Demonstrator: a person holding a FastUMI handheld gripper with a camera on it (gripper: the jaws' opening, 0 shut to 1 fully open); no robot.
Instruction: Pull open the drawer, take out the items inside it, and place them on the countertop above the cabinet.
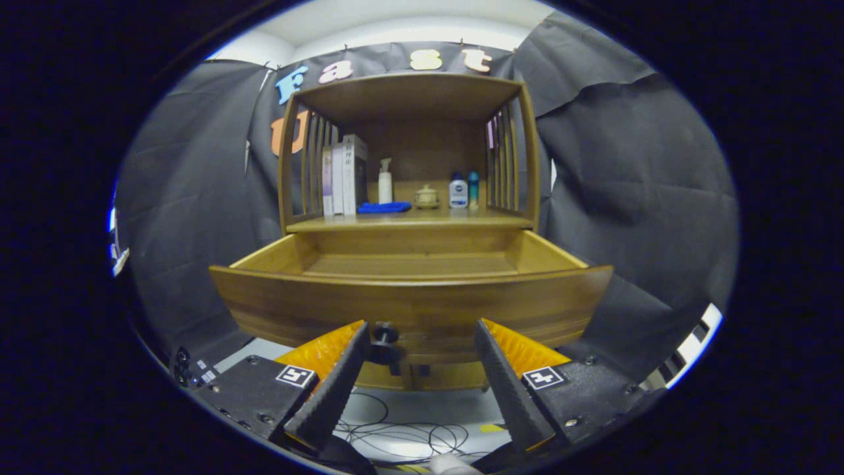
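A wooden cabinet stands ahead with its drawer [412, 303] pulled out toward me. The part of the drawer's inside that I see, the bare wooden bottom [409, 265], holds nothing. A small dark knob [385, 335] sticks out of the drawer front, just beside my left fingertip [353, 346]. My gripper [422, 343] is open, right in front of the drawer front, with nothing between its fingers. On the countertop [409, 221] above lie a blue cloth [384, 207], a white spray bottle [385, 181], a small lidded jar [426, 196], a white-and-blue bottle [458, 191] and a teal bottle [473, 188].
Several books [343, 175] stand upright at the countertop's left side, against slatted side rails. A shelf roof spans above the countertop. Loose cables [402, 432] lie on the pale floor below the drawer. Black cloth walls surround the cabinet.
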